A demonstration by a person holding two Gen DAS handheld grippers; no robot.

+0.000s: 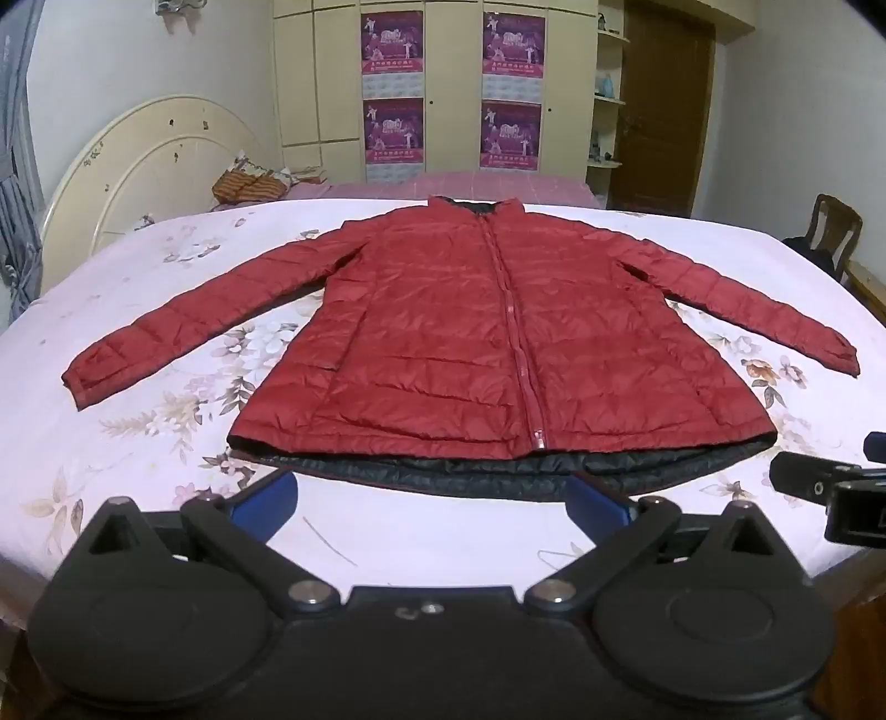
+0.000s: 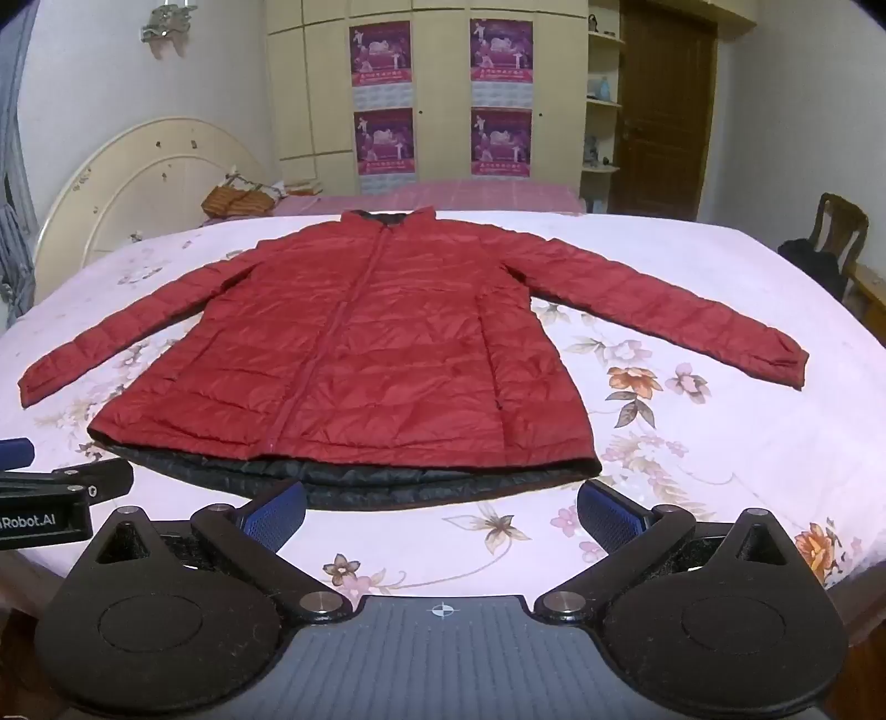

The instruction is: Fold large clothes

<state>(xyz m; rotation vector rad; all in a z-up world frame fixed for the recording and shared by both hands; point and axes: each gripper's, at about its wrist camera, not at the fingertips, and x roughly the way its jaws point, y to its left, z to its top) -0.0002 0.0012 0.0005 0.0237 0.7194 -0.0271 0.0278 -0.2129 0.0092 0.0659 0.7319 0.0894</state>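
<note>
- The left gripper is at 6 o'clock in its own view, its jaws spread fully wide with nothing between the blue pads; only bare sheet lies under them.
- The right gripper is in the same posture at 6 o'clock in the right wrist view, jaws wide apart and empty; in the left wrist view part of it shows at 3 o'clock.
- The red quilted jacket lies flat on the floral bedsheet, just beyond both grippers, zipper closed, collar at 12 o'clock, sleeves spread toward 9 and 3 o'clock.
- Its black lining shows under the hem, the part nearest to the pads but not touching them.
- Nothing stands between the grippers and the jacket.
- Behind the bed, at 10 o'clock, a cream round headboard leans, with a striped orange cloth near it.
- At 12 o'clock a cream wardrobe carries four purple posters.
- At 2 o'clock is a brown door, and at 3 o'clock a wooden chair.
</note>
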